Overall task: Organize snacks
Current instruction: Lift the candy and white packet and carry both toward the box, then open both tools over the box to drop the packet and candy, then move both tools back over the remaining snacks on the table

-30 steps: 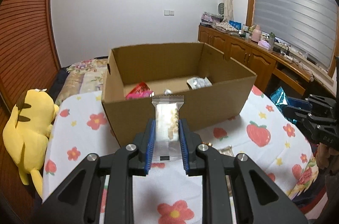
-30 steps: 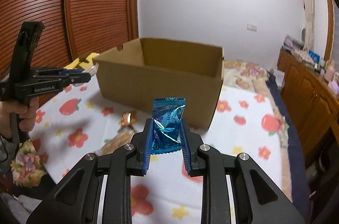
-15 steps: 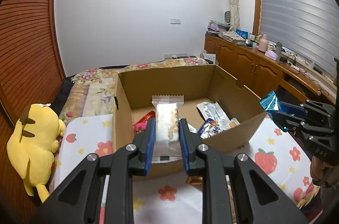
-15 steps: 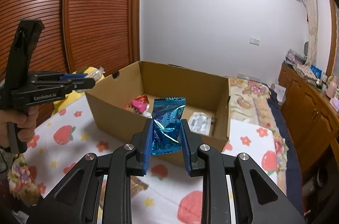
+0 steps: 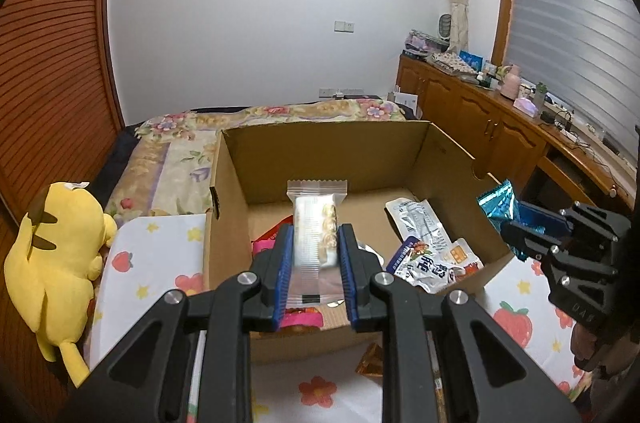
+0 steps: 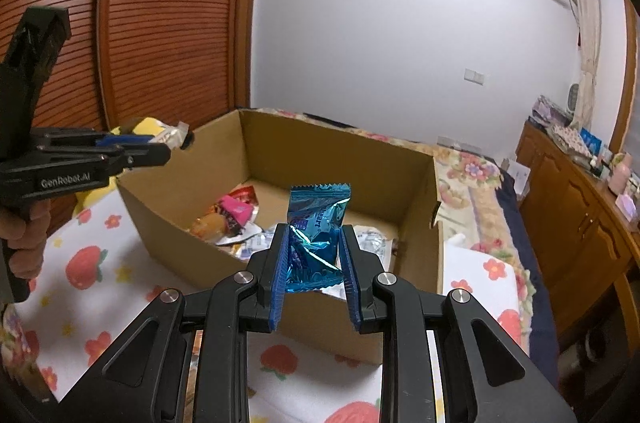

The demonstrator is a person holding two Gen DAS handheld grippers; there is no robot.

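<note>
Left gripper angled down over the near wall of the open cardboard box, jaws clamped on one clear-wrapped snack bar, held upright with its crimped top end above the box interior. Right gripper also tilted down at the box from the other side, jaws clamped on one crinkled blue foil snack packet, upright, just over the box's near rim. Each gripper shows in the other's view: the right one at the right edge of the left view with the blue packet sticking out, the left one at the left of the right view, with a hand wrapped around its handle. Inside the box: several loose packets, exact count unclear, including one pink packet and one white printed pouch. Box sits on a strawberry-and-flower cloth. One small orange-gold wrapped candy on the cloth in front of the box. One yellow plush toy left of the box.
</note>
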